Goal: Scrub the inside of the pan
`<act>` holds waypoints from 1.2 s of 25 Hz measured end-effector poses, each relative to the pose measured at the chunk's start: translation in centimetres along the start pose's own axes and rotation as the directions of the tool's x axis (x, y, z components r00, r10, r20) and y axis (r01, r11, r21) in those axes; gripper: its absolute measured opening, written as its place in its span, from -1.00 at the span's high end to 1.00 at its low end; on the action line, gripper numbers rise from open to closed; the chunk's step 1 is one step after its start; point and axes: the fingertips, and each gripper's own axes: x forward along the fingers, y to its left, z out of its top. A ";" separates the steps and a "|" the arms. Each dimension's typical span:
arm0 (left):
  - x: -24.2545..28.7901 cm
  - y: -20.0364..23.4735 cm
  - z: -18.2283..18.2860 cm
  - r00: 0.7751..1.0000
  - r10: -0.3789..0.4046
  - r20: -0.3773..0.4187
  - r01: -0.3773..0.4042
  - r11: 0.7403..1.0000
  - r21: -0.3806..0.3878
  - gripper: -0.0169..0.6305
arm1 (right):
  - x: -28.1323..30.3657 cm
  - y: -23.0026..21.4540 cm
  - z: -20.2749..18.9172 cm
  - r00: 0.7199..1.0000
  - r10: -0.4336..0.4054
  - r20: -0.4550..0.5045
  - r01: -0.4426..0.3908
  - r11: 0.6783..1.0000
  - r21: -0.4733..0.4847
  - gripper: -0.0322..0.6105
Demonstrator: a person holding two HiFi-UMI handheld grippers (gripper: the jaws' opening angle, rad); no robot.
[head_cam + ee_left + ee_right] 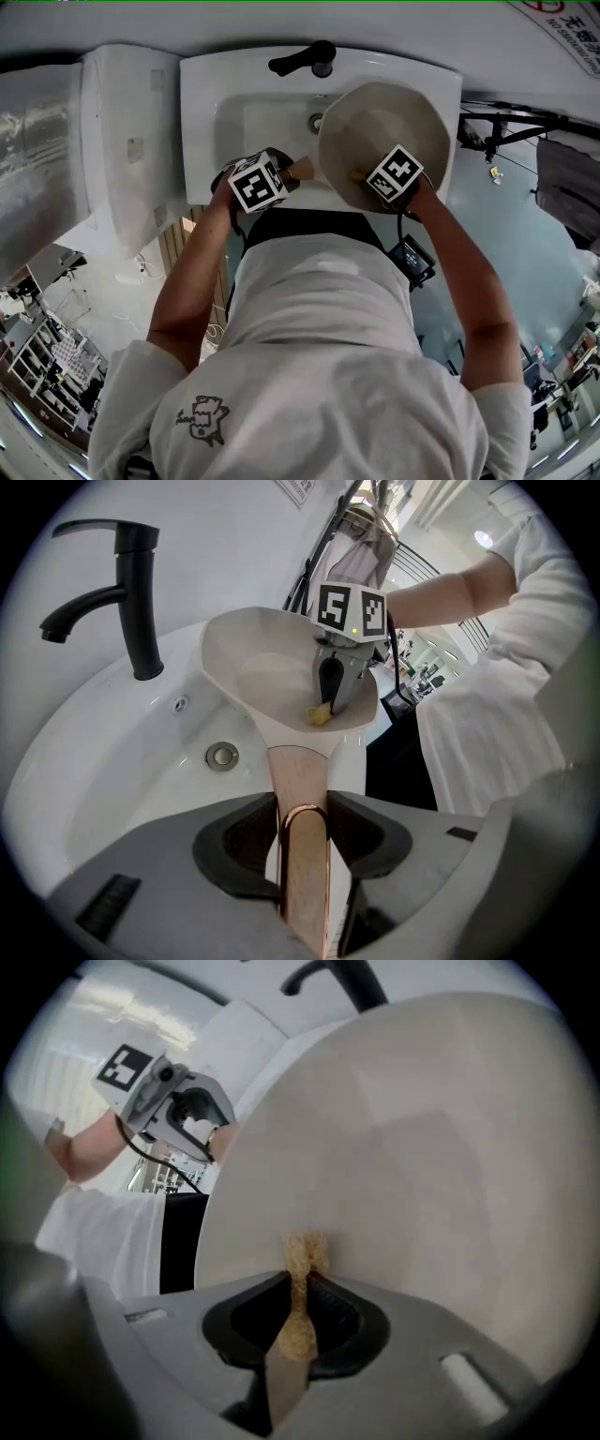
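Observation:
A cream pan (380, 131) is held tilted over the white sink (211, 112), its inside facing me. Its wooden, copper-edged handle (300, 789) runs between the jaws of my left gripper (302, 825), which is shut on it at the pan's left (286, 176). My right gripper (302, 1283) is shut on a small yellow sponge (304, 1255) and presses it against the pan's inner wall (422, 1147). From the left gripper view, the sponge (321, 714) sits low in the pan (272, 677) under the right gripper (336, 688). In the head view the right gripper (367, 176) is at the pan's near edge.
A black faucet (131, 602) stands at the back of the basin, with the drain (222, 755) below it. A white fixture (131, 141) adjoins the sink on the left. A black stand (502, 127) and cables are at the right. My body is close to the sink's front edge.

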 end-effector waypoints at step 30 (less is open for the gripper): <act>-0.3 -0.3 0.4 1.000 -0.025 -0.004 0.025 1.000 -0.016 0.44 | -13.4 -15.3 3.7 0.318 -0.947 0.038 0.592 0.167 -0.789 0.73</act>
